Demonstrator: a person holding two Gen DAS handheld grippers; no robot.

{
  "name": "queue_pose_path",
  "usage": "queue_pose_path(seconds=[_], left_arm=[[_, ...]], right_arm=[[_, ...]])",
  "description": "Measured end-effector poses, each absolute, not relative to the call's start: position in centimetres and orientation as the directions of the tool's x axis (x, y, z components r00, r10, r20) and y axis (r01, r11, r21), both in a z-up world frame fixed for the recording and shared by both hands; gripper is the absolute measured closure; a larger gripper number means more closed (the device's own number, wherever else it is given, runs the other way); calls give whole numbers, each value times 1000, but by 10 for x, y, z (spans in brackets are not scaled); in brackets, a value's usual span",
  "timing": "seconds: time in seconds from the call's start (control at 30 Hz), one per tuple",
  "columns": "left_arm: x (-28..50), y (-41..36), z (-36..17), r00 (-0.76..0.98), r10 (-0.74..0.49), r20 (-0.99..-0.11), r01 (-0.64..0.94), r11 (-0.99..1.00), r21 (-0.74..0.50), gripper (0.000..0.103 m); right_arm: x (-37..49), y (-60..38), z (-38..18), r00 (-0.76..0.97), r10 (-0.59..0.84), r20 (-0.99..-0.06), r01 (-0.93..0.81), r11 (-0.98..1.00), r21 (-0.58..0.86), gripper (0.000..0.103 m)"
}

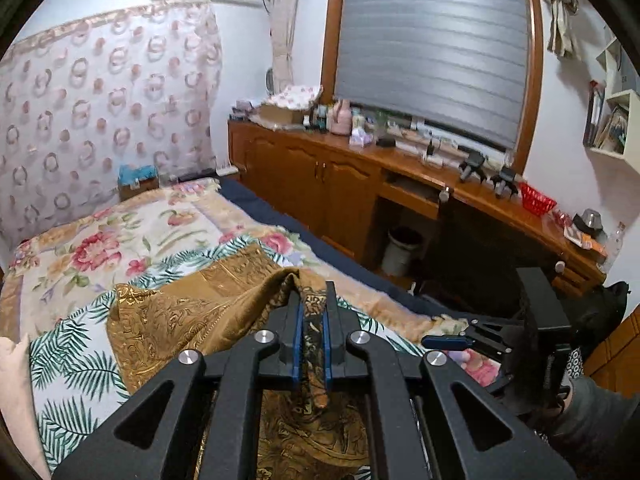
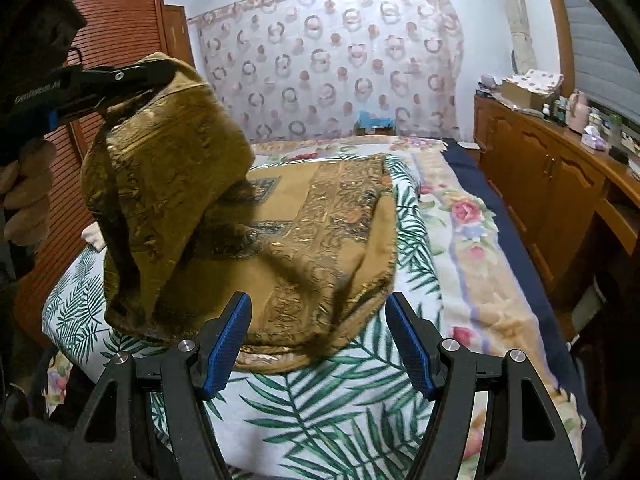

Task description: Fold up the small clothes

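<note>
left claw [image 1: 311,320] clamped on gold cloth [image 2: 312,216], corner lifted | right claw [image 2: 320,340] wide, holding nothing | floral bedspread [image 2: 472,248] beneath

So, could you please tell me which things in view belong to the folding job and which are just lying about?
Part of the job:
- brown patterned cloth, one corner lifted
- left gripper, shut on that corner
- right gripper, open, near the cloth's front edge
- bed beneath it

Just lying about:
- red basket
- bin
- pink jug
- wooden sideboard
</note>
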State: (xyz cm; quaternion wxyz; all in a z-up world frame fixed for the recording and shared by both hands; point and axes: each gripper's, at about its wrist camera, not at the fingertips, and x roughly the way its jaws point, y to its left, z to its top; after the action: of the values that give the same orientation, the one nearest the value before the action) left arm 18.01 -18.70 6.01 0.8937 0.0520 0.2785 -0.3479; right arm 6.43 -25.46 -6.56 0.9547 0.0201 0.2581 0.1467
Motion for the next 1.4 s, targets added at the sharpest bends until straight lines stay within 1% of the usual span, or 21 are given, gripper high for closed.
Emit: queue_pose_path(seconds=[0.1, 0.17, 0.2, 0.23, 0.3, 0.37, 0.43, 0.5, 0.6, 0.63, 1.0, 1.27, 1.4], left_arm=[[185, -200, 46, 581, -569, -582, 659, 748, -74, 92], [185, -201, 40, 570, -568, -594, 662, 745, -77, 87], [184, -202, 39, 571, -566, -595, 661, 747, -76, 82], [182, -199, 38, 576, -565, -591, 660, 748, -73, 79], [177, -193, 39, 580, -570, -582, 661, 747, -74, 68], [172, -183, 40, 588, -577, -567, 657, 750, -82, 61], [171, -175, 39, 593, -575, -564, 651, 754, -85, 58], [173, -164, 36, 602, -565, -564, 637, 766, -87, 42], [179, -147, 26, 605, -547, -578, 617, 781, -94, 29], [182, -139, 19, 604, -538, -588, 606, 789, -100, 27], [214, -50, -40, 622, -399, -674, 432, 893, -130, 27], [230, -14, -56, 674, -312, -670, 349, 934, -83, 27], [239, 8, -64, 687, -297, -663, 322, 943, -88, 27]], right_arm=[[60, -259, -69, 819, 291, -495, -265, 956, 125, 31], [56, -261, -71, 815, 291, -500, -263, 956, 127, 31], [55, -262, -71, 814, 290, -503, -262, 957, 128, 31], [55, -262, -71, 813, 288, -505, -259, 957, 129, 31], [55, -265, -68, 814, 286, -505, -255, 958, 132, 31], [55, -267, -64, 816, 286, -502, -252, 958, 137, 31], [57, -269, -61, 817, 286, -501, -252, 958, 136, 31], [61, -270, -59, 818, 284, -500, -251, 959, 132, 31], [64, -269, -55, 818, 284, -499, -256, 958, 126, 31], [66, -268, -53, 819, 286, -498, -259, 958, 123, 31], [97, -240, -27, 820, 314, -479, -327, 943, 59, 31], [140, -181, -17, 780, 369, -506, -421, 907, 12, 31], [170, -146, -16, 745, 400, -534, -475, 880, -4, 31]])
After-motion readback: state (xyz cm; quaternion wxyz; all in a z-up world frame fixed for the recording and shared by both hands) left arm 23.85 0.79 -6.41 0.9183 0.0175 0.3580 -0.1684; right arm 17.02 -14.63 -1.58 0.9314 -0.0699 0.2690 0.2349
